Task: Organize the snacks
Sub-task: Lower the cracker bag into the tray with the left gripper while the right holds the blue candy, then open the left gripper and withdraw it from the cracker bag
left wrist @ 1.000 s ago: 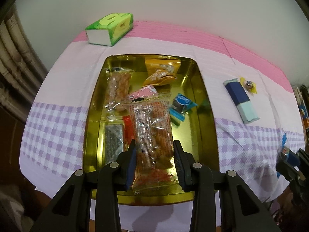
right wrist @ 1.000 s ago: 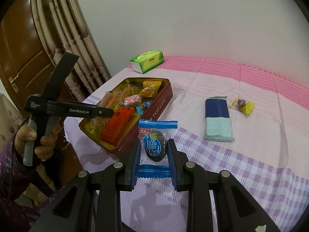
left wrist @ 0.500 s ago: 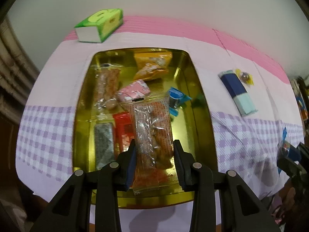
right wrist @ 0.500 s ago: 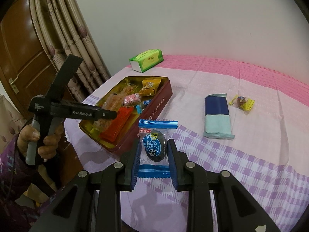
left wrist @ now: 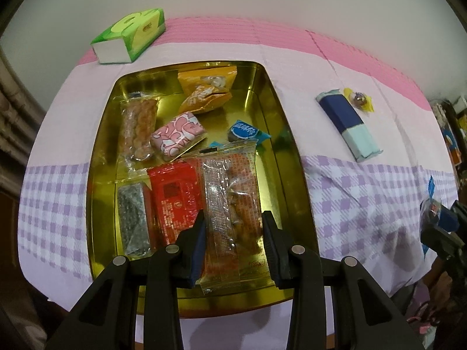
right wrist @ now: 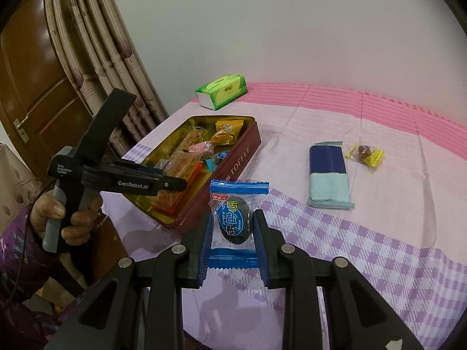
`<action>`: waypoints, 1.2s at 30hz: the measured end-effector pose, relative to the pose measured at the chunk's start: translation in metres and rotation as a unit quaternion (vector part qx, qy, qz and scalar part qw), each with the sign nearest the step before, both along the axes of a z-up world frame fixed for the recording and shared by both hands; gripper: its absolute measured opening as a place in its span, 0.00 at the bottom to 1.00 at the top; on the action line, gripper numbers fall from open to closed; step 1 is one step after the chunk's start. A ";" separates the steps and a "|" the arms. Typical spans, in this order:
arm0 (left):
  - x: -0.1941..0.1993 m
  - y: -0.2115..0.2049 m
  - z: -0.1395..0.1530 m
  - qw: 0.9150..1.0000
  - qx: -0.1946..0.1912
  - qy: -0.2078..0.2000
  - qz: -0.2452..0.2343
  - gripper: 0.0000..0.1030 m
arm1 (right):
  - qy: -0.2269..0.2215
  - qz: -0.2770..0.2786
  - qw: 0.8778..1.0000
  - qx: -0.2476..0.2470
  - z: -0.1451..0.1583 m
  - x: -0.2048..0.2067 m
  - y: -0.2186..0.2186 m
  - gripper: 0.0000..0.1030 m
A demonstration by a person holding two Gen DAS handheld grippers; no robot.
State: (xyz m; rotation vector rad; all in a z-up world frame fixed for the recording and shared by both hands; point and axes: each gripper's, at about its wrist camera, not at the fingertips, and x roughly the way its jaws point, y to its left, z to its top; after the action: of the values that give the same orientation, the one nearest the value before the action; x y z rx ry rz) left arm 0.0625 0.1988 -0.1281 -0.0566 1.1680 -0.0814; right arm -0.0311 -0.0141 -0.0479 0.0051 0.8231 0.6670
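Snack packet (left wrist: 232, 213) clenched in left tongs (left wrist: 233, 248) over tin (left wrist: 294, 180); right tongs (right wrist: 232, 245) grasp blue-wrapped plum (right wrist: 235, 218).

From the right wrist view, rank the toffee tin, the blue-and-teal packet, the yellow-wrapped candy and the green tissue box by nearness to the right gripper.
1. Toffee tin, ahead on the left.
2. Blue-and-teal packet, ahead on the right.
3. Yellow-wrapped candy, beside and beyond that packet.
4. Green tissue box, far left by the wall.

Right gripper holds a blue-wrapped snack.
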 end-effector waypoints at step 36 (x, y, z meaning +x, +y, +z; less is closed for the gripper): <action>-0.007 -0.009 0.012 0.998 0.040 -0.038 -0.004 0.37 | 0.004 0.004 1.000 -0.005 -0.002 -0.004 0.007 0.25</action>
State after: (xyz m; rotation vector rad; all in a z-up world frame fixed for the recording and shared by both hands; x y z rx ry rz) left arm 0.0560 0.1899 -0.1161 0.0229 1.0939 -0.0438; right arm -0.0355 -0.0074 -0.0498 -0.0042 0.8347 0.6707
